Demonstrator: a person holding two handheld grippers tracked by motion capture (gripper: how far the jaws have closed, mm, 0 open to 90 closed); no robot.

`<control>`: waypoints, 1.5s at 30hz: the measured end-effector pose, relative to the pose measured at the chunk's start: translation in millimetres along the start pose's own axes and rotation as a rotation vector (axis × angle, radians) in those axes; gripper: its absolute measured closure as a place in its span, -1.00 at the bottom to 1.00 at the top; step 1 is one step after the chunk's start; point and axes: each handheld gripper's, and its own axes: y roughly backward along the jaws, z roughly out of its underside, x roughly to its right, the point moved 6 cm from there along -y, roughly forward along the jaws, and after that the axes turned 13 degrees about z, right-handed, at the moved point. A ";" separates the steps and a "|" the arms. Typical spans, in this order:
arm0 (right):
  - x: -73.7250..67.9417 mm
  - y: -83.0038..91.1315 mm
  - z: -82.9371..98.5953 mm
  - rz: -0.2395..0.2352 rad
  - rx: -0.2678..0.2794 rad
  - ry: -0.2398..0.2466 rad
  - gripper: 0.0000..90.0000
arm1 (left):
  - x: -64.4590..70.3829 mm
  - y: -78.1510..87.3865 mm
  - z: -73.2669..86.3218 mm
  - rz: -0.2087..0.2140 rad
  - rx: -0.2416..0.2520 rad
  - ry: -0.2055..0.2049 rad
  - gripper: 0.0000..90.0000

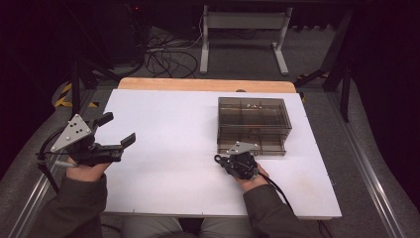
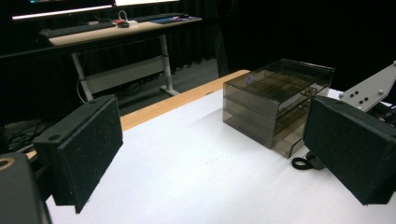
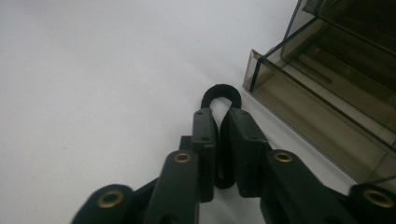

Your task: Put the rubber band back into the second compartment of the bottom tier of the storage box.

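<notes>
Seen from the high view, a person works at a white table top [image 1: 163,148] with a gripper in each hand. The right gripper [image 1: 221,159] lies low just in front of a smoky translucent plastic drawer box [image 1: 253,124], pinching a small black rubber-like loop [image 1: 217,158] — while the left gripper [image 1: 119,130] is held well apart at the table's left edge.

In the left gripper view, its two black foam-faced pads [image 2: 84,149] stand wide apart with nothing between them, looking across the bare table toward the drawer box [image 2: 275,102] and the loop [image 2: 302,163] at its front corner.

In the right gripper view, the jaws are nearly closed on the loop [image 3: 222,93], whose rounded end pokes out past the tips, just beside the lower drawer's open front corner [image 3: 299,107].

The step in hand looks like carrying the gripped loop to the box. The next move probably calls for lifting it clear of the table and easing it over the drawer's lip — keeping the pinch firm until then.
</notes>
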 end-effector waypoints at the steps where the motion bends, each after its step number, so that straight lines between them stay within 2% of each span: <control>1: 0.2 0.3 -0.3 0.000 0.003 0.000 0.85 | 0.1 0.0 0.0 0.000 -0.001 -0.001 -0.87; 18: 4.7 14.3 -9.7 0.017 0.098 -0.013 0.88 | 0.0 0.3 0.1 -0.001 -0.002 -0.002 -0.87; 33: 9.9 21.0 -12.7 0.041 0.129 -0.025 0.88 | 0.5 0.3 -0.2 0.000 -0.001 -0.003 -0.86; 45: 20.3 25.9 -12.9 0.084 0.143 -0.051 0.88 | 0.7 0.4 -0.1 0.001 -0.003 -0.004 -0.86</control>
